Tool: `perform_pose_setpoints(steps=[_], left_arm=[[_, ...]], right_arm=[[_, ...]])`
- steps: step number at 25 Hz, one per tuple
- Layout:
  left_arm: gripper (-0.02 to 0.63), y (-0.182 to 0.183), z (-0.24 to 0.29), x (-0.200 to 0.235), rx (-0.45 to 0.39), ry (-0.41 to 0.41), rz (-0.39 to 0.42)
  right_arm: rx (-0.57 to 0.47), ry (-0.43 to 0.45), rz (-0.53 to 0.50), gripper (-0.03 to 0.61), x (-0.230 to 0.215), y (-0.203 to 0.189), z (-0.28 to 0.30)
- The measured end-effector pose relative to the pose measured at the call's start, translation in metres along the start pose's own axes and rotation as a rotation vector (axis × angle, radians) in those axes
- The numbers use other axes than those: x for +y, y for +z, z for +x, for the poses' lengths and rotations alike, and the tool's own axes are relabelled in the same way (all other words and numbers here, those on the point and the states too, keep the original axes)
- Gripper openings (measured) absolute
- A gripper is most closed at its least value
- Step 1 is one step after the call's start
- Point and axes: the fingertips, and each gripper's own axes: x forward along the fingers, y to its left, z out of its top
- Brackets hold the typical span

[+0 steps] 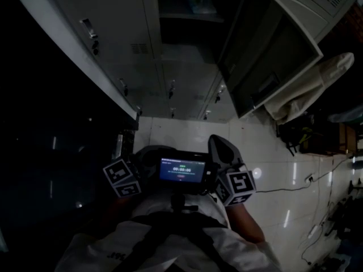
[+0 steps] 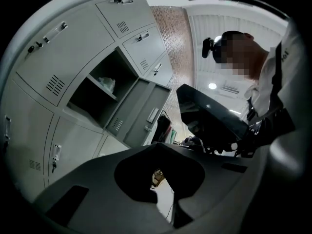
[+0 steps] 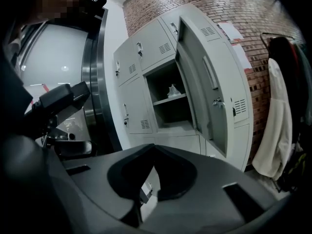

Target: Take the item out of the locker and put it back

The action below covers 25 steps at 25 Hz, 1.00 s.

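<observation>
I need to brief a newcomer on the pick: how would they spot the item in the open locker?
Find the grey locker bank against the brick wall; only one door stands open. A shelf splits that compartment, and the item sits on it: a small, pale, crumpled-looking lump, the only thing visible inside.

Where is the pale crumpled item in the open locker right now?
In the right gripper view, the pale item rests on the shelf inside the open locker compartment, just left of its swung-open door.
</observation>
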Motion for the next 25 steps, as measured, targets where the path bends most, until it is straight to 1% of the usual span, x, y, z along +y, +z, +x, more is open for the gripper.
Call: perform_pose_setpoints(steps=[6, 10, 13, 17, 20, 25], left_arm=[[-0.008, -0.002, -0.003, 0.003, 0.007, 0.025, -0.009], [-0.008, 0.006, -0.01, 0.008, 0.007, 0.02, -0.006], [-0.008, 0.011, -0.017, 0.013, 0.006, 0.012, -0.013], [-0.008, 0.021, -0.03, 0.022, 0.011, 0.019, -0.006], [-0.008, 0.032, -0.045, 0.032, 0.005, 0.026, -0.025], [-0.008, 0.048, -0.066, 0.045, -0.004, 0.015, -0.033]], right_arm=[[-0.006, 0.024, 0.005, -0.007, 0.004, 0.0, 0.005], [0.033, 0.023, -0.013, -0.008, 0.01, -0.009, 0.01], [0.034, 0.016, -0.019, -0.008, 0.015, -0.007, 0.019], [-0.025, -0.028, -0.038, -0.008, 0.014, 0.019, 0.035], [-0.038, -0.075, -0.054, -0.006, 0.012, 0.028, 0.047], [-0.055, -0.134, -0.082, -0.006, 0.016, 0.048, 0.065]])
